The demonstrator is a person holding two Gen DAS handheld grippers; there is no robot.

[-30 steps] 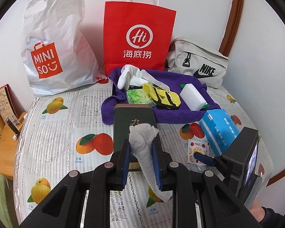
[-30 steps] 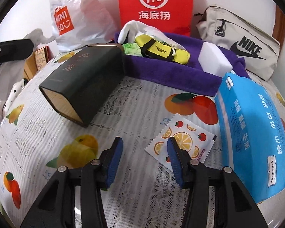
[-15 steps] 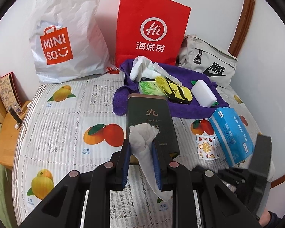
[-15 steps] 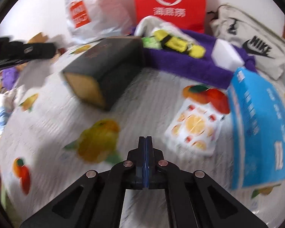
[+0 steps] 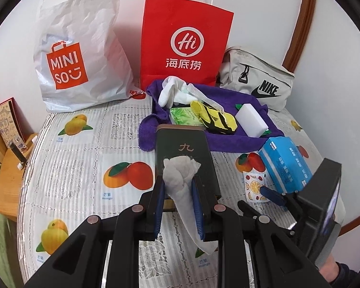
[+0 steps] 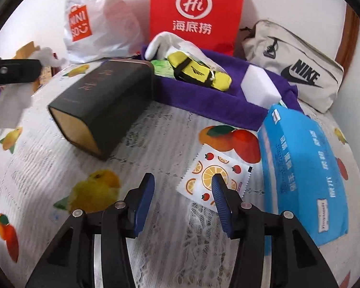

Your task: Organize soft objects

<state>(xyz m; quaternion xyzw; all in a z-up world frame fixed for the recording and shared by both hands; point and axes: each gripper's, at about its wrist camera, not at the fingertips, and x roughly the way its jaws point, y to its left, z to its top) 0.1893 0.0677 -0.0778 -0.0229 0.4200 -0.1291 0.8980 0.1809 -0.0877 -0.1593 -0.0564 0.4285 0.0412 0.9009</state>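
While our left gripper [image 5: 178, 192] pinches white tissue [image 5: 182, 180] over dark box [image 5: 184, 153], our right gripper's [image 6: 182, 192] jaws opening w/ nothing between, fruit-print sachet [image 6: 216, 175] at 1 o'clock, purple towel [image 6: 204, 96] at 12

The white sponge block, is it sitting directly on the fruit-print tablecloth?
No, the white sponge block rests on the purple towel, which lies between it and the fruit-print tablecloth.

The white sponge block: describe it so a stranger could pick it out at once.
Find the red paper bag against the wall; a purple towel lies spread before it. On the towel's right end sits the white sponge block, the only plain, hard-edged brick there, beside a yellow-and-black pouch.
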